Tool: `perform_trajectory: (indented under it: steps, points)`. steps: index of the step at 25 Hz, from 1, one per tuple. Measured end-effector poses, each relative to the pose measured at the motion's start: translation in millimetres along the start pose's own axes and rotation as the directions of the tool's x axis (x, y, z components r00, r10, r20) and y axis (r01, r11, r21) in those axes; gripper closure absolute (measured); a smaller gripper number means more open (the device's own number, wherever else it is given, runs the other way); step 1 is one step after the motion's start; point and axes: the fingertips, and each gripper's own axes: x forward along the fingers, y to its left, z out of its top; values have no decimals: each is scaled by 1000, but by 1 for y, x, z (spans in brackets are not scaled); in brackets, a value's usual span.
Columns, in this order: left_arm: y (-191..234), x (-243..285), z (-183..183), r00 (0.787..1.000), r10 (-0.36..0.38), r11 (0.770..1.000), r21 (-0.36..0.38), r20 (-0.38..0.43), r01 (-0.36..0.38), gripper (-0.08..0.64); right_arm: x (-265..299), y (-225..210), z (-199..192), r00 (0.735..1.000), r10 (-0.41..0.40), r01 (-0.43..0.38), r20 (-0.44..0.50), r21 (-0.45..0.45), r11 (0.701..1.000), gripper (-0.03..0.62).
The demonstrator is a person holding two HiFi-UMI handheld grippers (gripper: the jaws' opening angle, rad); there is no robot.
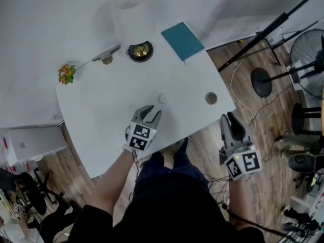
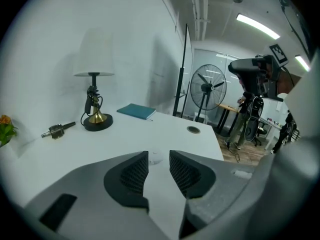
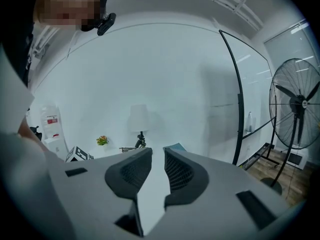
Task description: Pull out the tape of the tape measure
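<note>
Now | left tongs (image 2: 159, 154) wide, empty | right tongs (image 3: 158, 150) ajar, empty | tape measure (image 2: 156, 157): in left gripper view

L tool (image 1: 151, 113), R tool (image 1: 228, 117): jaws apart, empty.

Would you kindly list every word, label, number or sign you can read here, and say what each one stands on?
No text is readable in any view.
Red label on the white case: too blurred to read.
Book: no legible title on the cover.
Cube markers: black-and-white patterns only, no letters or numbers.
</note>
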Motion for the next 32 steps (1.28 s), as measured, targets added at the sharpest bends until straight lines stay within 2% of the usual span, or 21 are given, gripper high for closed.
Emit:
perform_trajectory:
  steps: [6,13,17,24,32]
  points:
    - [12,43,-17,994,9,1000,27,-107,-7,430,12,-32,-15,1000,9,-8,-25,38,999,517]
    - [16,72,-28,983,-12,998,52,-185,22,431,34,-46,-29,998,34,-30,-53,71,997,525]
    - [16,81,-34,975,-32,994,93,-219,53,433,46,-47,-31,997,51,-45,-58,95,995,529]
    - [13,88,-37,967,-75,984,137,-245,111,440,56,-45,-38,996,65,-57,-68,115,992,535]
    - [11,91,-35,967,-90,978,163,-240,131,466,57,-44,-42,995,60,-50,-76,132,990,541]
